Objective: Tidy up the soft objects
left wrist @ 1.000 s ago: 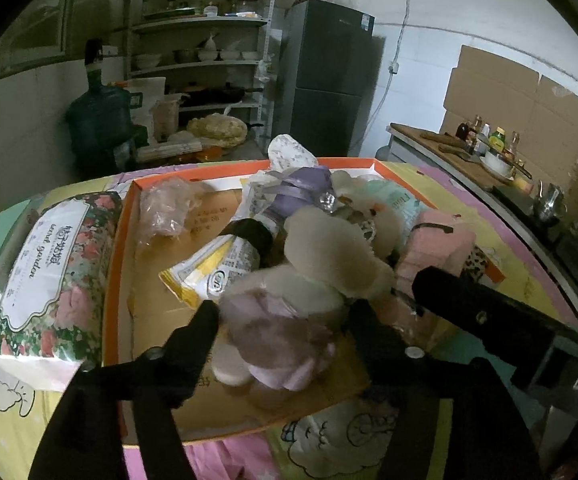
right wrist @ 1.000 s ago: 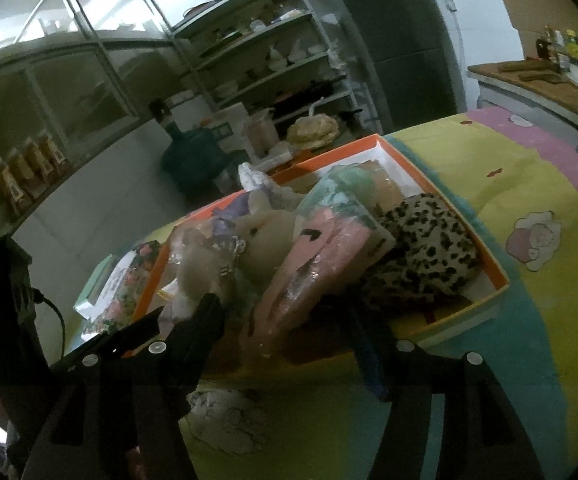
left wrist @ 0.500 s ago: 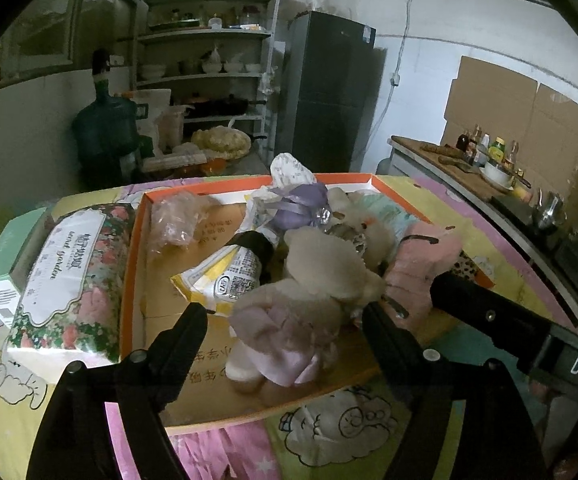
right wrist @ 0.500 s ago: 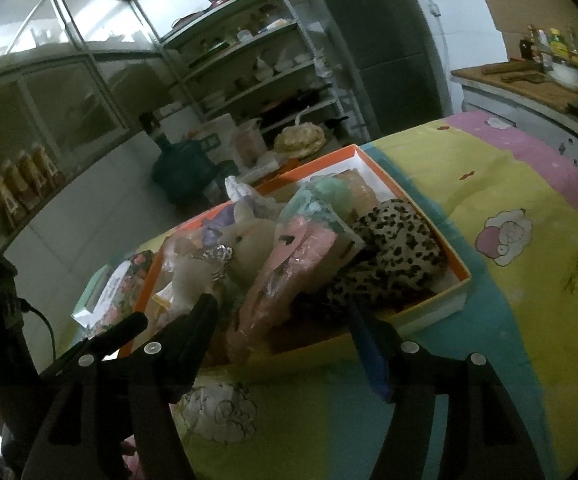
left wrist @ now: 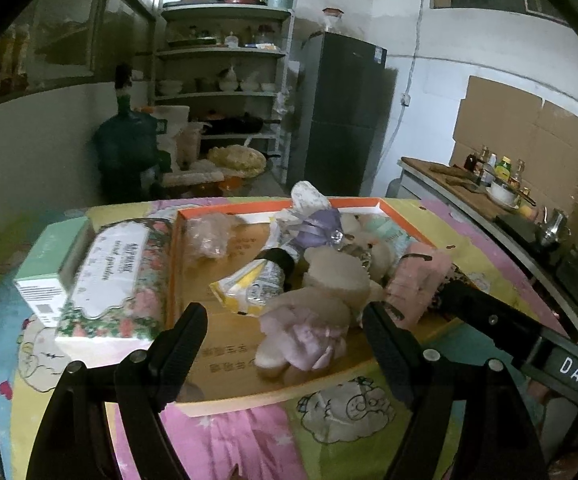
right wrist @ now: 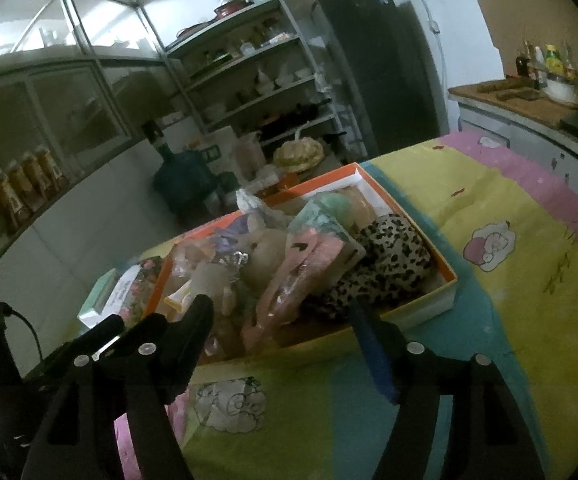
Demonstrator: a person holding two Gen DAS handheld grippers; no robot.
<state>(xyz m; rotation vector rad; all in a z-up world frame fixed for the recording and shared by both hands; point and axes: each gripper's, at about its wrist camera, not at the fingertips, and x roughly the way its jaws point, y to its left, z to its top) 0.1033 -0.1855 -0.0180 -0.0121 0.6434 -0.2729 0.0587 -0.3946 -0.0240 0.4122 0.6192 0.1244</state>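
An orange-rimmed box [left wrist: 173,280] on the table holds several soft things. A beige plush toy in a lilac dress [left wrist: 305,332] lies at its near edge, just beyond my left gripper [left wrist: 285,320], which is open and touches nothing. Behind the toy lie a yellow-white packet [left wrist: 245,288] and a lilac-wrapped bundle [left wrist: 317,224]. In the right wrist view, a pink packaged item [right wrist: 309,276] and a leopard-print cloth [right wrist: 389,260] fill the box's right half [right wrist: 445,276]. My right gripper [right wrist: 281,308] hangs in front of the box with its jaws opening and nothing between them.
A floral tissue pack [left wrist: 117,276] and a pale green carton [left wrist: 53,260] lie left of the box. The cartoon-print tablecloth [right wrist: 509,280] stretches to the right. A counter with bottles [left wrist: 489,184], a dark fridge [left wrist: 345,112] and shelves [left wrist: 225,92] stand behind.
Both grippers have drawn back and risen from the box. The left jaws spread away from the plush toy, which stays lying in the box. The right jaws have widened.
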